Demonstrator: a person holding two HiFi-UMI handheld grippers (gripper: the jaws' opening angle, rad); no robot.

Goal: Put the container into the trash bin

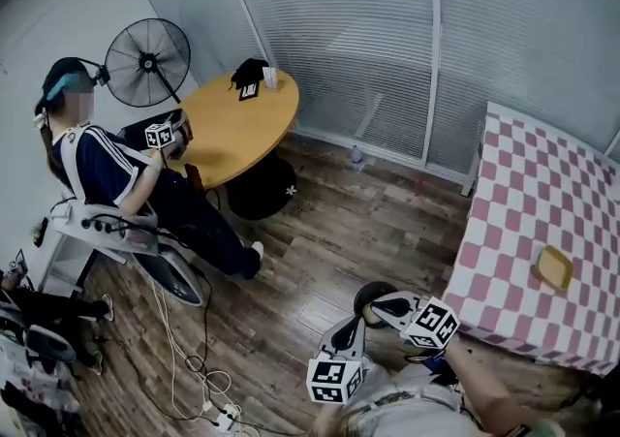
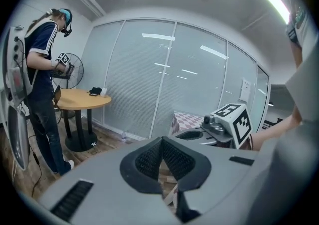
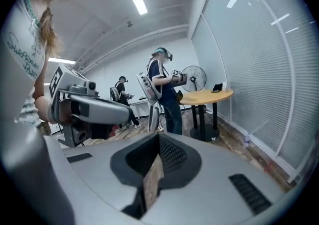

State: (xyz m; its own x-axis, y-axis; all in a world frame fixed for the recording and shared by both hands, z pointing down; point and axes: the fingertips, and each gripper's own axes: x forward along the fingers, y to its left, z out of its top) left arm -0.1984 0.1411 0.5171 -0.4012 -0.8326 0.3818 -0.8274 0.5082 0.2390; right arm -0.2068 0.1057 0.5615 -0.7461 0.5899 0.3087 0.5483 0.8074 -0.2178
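Observation:
A shallow yellow container [image 1: 554,267] lies on the pink-and-white checked table [image 1: 542,183] at the right of the head view, apart from both grippers. My left gripper [image 1: 341,336] and right gripper [image 1: 386,306] are held side by side over the wooden floor, left of that table. Seen in its own view, the left gripper [image 2: 162,140] is shut with its tips touching and nothing between them. The right gripper [image 3: 158,136] is likewise shut and empty. I see no trash bin that I can identify.
Another person [image 1: 107,169] with a gripper stands by a round wooden table [image 1: 232,120] at the back left, next to a fan [image 1: 147,61]. Cables [image 1: 194,367] trail over the floor at the lower left. A small bottle [image 1: 357,158] stands by the blinds.

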